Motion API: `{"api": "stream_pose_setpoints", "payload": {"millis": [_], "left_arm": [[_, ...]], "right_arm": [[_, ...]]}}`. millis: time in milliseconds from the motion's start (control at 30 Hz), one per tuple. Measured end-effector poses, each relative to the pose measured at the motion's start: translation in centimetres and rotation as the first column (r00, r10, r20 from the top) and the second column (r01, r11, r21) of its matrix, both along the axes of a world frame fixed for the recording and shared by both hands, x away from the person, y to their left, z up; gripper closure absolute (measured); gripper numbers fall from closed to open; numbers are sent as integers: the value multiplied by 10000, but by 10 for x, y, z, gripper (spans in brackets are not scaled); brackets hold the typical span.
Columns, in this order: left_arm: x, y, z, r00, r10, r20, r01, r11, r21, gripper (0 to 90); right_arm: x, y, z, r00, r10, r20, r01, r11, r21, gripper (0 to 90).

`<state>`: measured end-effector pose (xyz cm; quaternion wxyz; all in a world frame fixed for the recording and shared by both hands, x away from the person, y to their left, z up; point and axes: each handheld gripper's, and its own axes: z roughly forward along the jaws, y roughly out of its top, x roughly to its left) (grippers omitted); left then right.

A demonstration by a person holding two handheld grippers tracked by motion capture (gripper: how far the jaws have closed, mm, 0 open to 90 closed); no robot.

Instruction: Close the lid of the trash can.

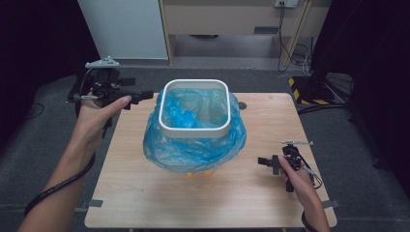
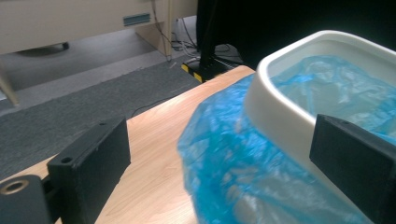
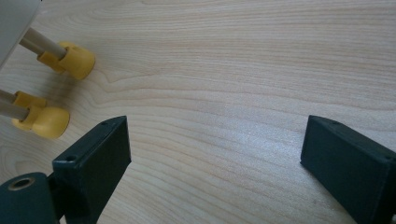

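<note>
A white square bin (image 1: 194, 129) stands mid-table, lined with a blue plastic bag (image 1: 193, 150) that drapes over its outside. My left gripper (image 1: 145, 95) is held at the bin's left rim, open, jaws pointing right. In the left gripper view the white rim (image 2: 280, 116) and the blue bag (image 2: 229, 168) lie between and beyond the open jaws, untouched. My right gripper (image 1: 261, 161) hovers low over the table at the front right, open and holding nothing. The right gripper view looks down on bare wood and the bin's yellow-capped feet (image 3: 70, 58).
The wooden table (image 1: 145, 193) has open room at the front and right. A round grey mark (image 1: 241, 105) sits behind the bin. Beyond the table are grey carpet, a cabinet (image 1: 232, 19), cables (image 1: 295, 53) and a dark stand base (image 1: 314, 89).
</note>
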<state>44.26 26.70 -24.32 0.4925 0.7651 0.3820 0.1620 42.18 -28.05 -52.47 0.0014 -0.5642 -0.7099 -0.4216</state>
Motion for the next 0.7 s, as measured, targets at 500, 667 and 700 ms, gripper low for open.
{"api": "stream_pose_setpoints", "payload": {"millis": [500, 667, 700], "left_arm": [[6, 16, -55, 9950, 900, -427, -875, 9946, 567, 47], [9, 19, -79, 9918, 1082, -674, -1035, 9922, 697, 48], [10, 20, -83, 9909, 1127, -733, -1079, 9919, 665, 48]], "right_arm": [[0, 0, 0, 10000, 30, 17, -30, 10000, -23, 81], [0, 0, 0, 10000, 25, 42, -25, 10000, 4, 81], [0, 0, 0, 10000, 24, 45, -24, 10000, 8, 81]]}}
